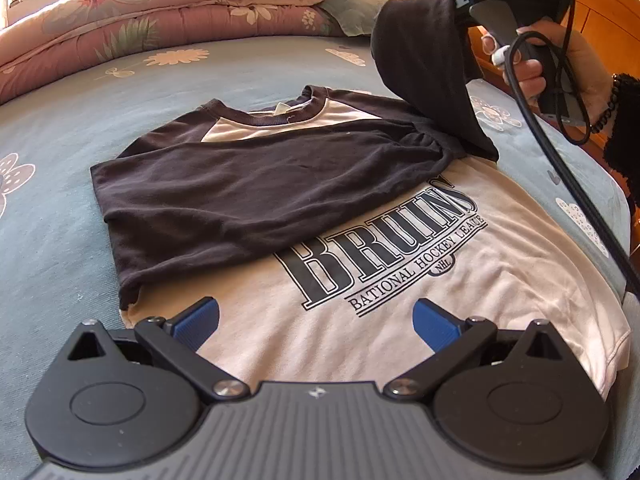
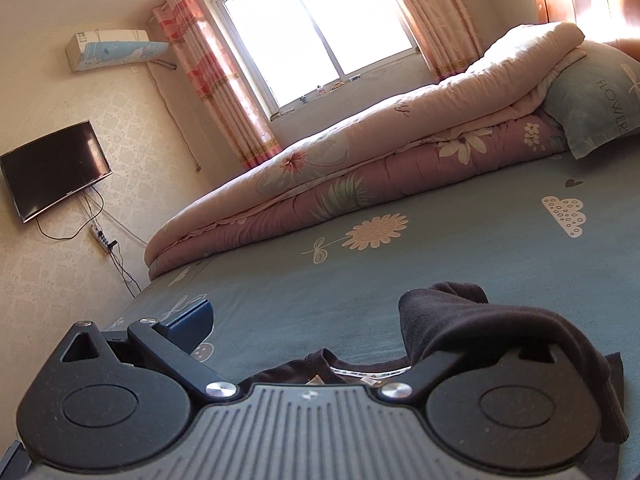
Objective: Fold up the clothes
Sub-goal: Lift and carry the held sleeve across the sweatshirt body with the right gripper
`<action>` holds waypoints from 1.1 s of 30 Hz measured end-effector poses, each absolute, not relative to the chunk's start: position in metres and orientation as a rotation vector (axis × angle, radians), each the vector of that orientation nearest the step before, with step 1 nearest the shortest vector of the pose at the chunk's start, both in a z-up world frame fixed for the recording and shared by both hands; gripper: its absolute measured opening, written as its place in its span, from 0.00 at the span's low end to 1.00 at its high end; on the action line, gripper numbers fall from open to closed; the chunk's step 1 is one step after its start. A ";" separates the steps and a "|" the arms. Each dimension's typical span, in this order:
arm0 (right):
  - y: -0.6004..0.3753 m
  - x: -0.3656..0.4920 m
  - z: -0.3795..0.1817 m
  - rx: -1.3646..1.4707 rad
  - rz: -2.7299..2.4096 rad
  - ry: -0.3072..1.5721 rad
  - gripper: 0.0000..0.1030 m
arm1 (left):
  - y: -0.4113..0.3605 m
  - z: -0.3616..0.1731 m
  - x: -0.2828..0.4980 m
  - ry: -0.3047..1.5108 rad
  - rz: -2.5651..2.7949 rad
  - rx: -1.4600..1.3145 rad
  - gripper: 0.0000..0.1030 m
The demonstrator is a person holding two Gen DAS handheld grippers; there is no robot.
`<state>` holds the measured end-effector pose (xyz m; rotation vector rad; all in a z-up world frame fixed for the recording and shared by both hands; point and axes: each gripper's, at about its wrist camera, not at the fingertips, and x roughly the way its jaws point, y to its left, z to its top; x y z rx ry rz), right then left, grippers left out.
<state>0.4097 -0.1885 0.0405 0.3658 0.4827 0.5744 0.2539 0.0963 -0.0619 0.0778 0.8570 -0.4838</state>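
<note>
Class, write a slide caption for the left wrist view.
Open left gripper hovers over the shirt while the right gripper lifts its dark sleeve.

Daylight from window (image 2: 320,28) ahead of the claw; panes blown out. Strong fisheye bending at edges. Claw bodies near the lens slightly soft.

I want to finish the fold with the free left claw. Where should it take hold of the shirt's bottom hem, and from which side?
Grip the shirt at its near left hem corner, coming low from the near edge. That corner lies flat and bare beside the open left claw, just below the folded dark sleeve. The right claw appears occupied with the other sleeve.
</note>
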 end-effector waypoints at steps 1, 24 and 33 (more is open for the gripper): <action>-0.184 0.410 0.040 0.359 0.583 0.488 1.00 | 0.097 -0.062 0.254 0.856 -0.477 0.079 0.99; -0.080 0.407 -0.033 0.194 0.738 0.700 1.00 | 0.119 -0.066 0.262 0.874 -0.400 0.042 0.99; -0.065 0.410 -0.075 0.132 0.722 0.886 1.00 | 0.121 -0.068 0.264 0.880 -0.394 0.035 0.99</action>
